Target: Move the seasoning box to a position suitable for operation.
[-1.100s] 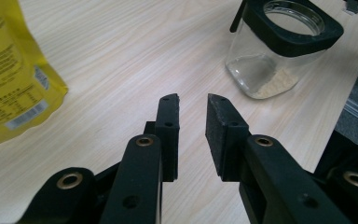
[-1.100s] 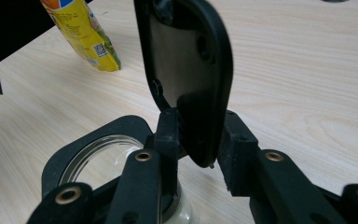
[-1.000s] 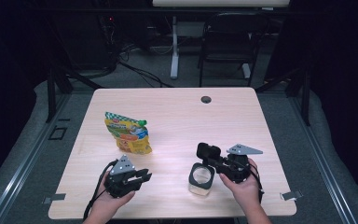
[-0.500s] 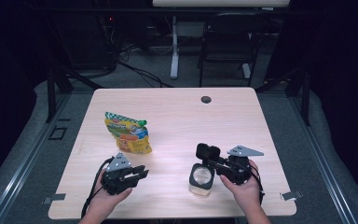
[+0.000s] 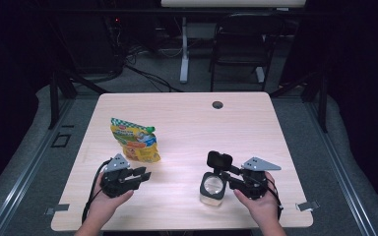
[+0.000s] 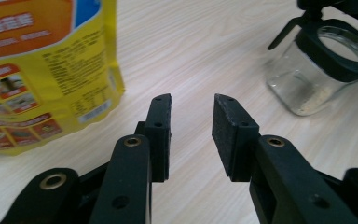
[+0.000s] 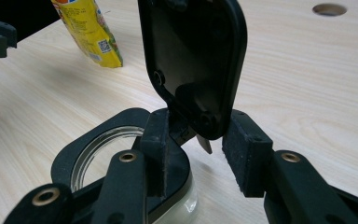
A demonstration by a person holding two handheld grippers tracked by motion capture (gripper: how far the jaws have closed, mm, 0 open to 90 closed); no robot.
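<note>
Straddling the hinge of a flipped-up black plastic lid (image 7: 193, 60), the right tongs (image 7: 200, 149) stand spread, their jaws having just been opening: in the right gripper view the left pad lies against the hinge bracket while the right pad stands clear of it, so nothing is pinched. That lid belongs to a square clear glass jar with a black collar (image 5: 213, 187), which sits on the near right part of the pale wood-grain counter (image 5: 187, 123). The high view shows the jar's round mouth open and the lid tilted up on its far side, with the person's right hand (image 5: 256, 204) behind the tongs (image 5: 226, 175).

The left tongs (image 6: 192, 121) are also spread, with only bare counter between the pads, and their jaws too have just been opening. From above they hang at the near left (image 5: 140, 174), pointing right toward the jar.

The left gripper view shows what the high view cannot: fine print on a yellow and orange printed foil pouch (image 6: 42, 70) just to the left, and whitish residue low in the jar (image 6: 317, 74). From above, the pouch (image 5: 134, 141) lies flat just beyond the left tongs, well apart from the jar. A small round dark grommet hole (image 5: 218, 104) sits near the counter's far edge.
</note>
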